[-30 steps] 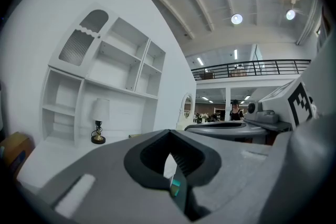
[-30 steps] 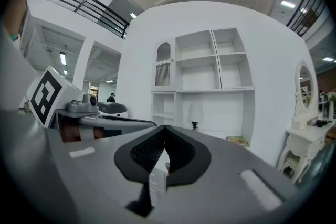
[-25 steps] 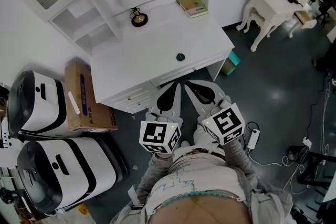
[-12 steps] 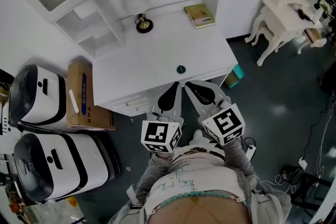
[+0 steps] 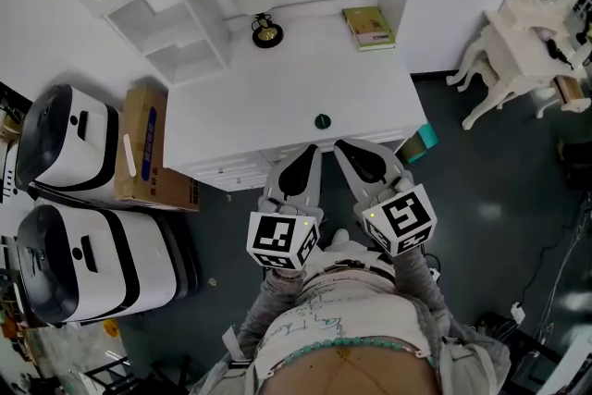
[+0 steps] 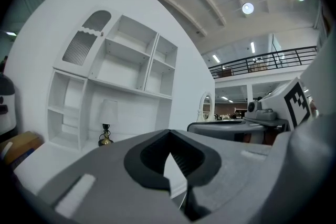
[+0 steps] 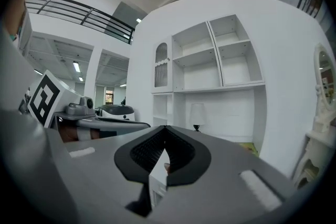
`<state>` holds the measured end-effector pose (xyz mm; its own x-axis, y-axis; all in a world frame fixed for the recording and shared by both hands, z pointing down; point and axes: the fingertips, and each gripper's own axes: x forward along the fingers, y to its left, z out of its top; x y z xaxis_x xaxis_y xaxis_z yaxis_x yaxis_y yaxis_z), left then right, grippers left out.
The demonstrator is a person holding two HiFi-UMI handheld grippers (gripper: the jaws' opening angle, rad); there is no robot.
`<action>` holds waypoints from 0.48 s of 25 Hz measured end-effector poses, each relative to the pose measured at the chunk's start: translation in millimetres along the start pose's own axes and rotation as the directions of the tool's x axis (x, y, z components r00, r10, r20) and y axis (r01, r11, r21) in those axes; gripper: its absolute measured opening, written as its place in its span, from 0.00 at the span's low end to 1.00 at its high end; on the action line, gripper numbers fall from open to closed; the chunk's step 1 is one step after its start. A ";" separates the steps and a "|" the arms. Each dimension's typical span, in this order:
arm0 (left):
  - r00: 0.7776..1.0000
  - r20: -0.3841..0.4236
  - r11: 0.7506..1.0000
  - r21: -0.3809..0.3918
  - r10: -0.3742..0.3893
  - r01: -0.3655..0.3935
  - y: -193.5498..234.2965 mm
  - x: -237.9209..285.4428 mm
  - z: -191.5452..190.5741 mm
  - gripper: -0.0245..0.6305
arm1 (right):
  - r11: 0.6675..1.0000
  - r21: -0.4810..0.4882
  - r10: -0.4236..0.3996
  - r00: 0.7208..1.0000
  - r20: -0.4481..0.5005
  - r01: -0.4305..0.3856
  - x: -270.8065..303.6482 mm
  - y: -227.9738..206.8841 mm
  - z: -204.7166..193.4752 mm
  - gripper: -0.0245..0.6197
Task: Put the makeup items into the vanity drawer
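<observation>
Both claws hang side by side, close to the person's body, at the front edge of the white counter (image 5: pixel 277 97), pointing toward it. The left claw (image 5: pixel 305 160) has its jaws together with nothing between them; its own view shows the tips of the left claw (image 6: pixel 168 136) meeting over an empty hollow between the dark pads. The right claw (image 5: pixel 350 154) is the same: in its own view the right claw (image 7: pixel 164 131) has its jaws closed tip to tip and holds nothing. The two claws are near each other but apart, each with its marker cube toward the person.

A small round green item (image 5: pixel 322 120) sits on the counter near the front edge, just beyond the tips of both claws and touched by neither. Drawers (image 5: pixel 227 171) show under the front edge, left of the left claw, with their fronts flush.

At the back of the counter a lamp (image 5: pixel 266 30) with a white shade stands against the shelves (image 5: pixel 171 9), and a book (image 5: pixel 369 26) lies flat toward the back right corner. Both are well apart from the green item.

On the floor to the left of the counter a cardboard box (image 5: pixel 148 148) stands against its side, and beside that are two white and black machines (image 5: pixel 65 139). A teal object (image 5: pixel 421 143) lies on the floor at the counter's right front corner. A white dressing table (image 5: pixel 527 42) stands well off to the right.
</observation>
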<state>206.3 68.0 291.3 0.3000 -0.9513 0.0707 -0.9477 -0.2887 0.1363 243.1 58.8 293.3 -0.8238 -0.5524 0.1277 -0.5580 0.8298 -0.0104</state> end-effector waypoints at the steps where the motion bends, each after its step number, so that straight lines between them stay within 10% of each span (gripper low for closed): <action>1: 1.000 0.001 1.000 -0.001 0.009 -0.009 2.5 0.0 0.7 0.04 | 1.000 0.002 0.011 1.000 -0.002 -0.011 2.2 1.1 -0.8 0.08; 12: 1.000 -0.012 1.000 0.005 -0.013 0.013 20.4 20.4 4.6 0.04 | 1.000 0.012 0.005 1.000 -0.017 -0.005 26.8 -9.1 -2.3 0.08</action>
<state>192.6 42.2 291.0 0.3138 -0.9460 0.0808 -0.9441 -0.3019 0.1322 226.4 36.7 299.0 -0.8248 -0.5467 0.1443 -0.5551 0.8314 -0.0231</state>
